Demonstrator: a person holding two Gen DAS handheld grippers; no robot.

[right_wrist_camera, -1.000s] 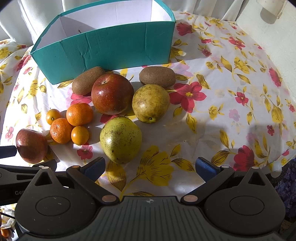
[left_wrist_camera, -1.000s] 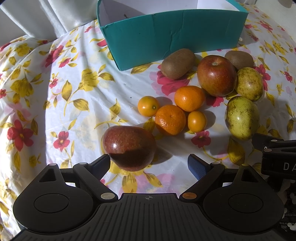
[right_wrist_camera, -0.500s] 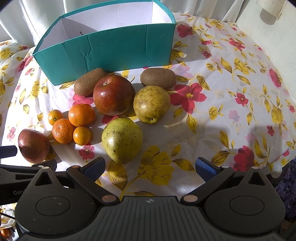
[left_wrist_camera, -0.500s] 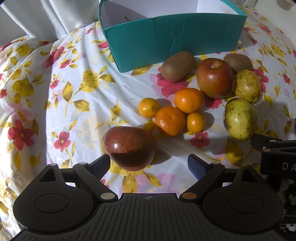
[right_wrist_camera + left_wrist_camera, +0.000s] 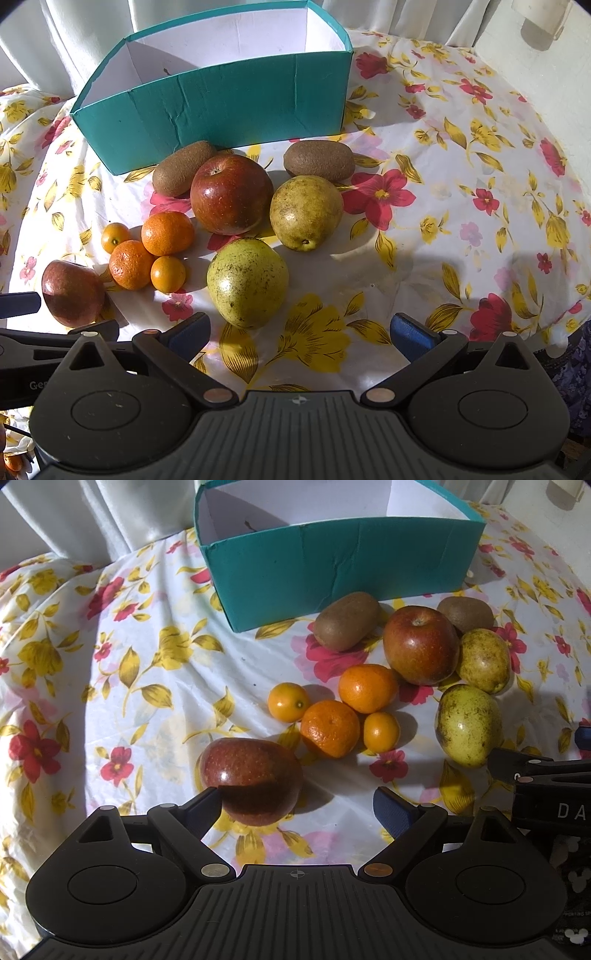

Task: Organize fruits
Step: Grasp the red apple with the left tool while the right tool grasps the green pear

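Note:
Fruit lies on a floral tablecloth in front of an empty teal box (image 5: 343, 557) (image 5: 221, 107). A red apple (image 5: 251, 779) (image 5: 72, 293) lies just ahead of my open left gripper (image 5: 299, 808), close to its left finger. A second red apple (image 5: 421, 646) (image 5: 231, 194), two kiwis (image 5: 345, 622) (image 5: 319, 160), two green-yellow pears (image 5: 247, 282) (image 5: 304, 212), two mandarins (image 5: 328, 729) (image 5: 367, 688) and two small kumquats (image 5: 288, 701) (image 5: 380, 733) lie grouped. My open right gripper (image 5: 301, 330) is empty, just short of the near pear.
White curtains (image 5: 92, 513) hang behind the table. A pale wall (image 5: 546, 81) stands at the right. The tablecloth (image 5: 461, 206) to the right of the fruit shows only its pattern. The right gripper's body (image 5: 546, 786) shows at the right edge of the left wrist view.
Both grippers have backed away or risen slightly: the fruit and box sit a little lower in both views. No fruit has moved and both grippers stay open.

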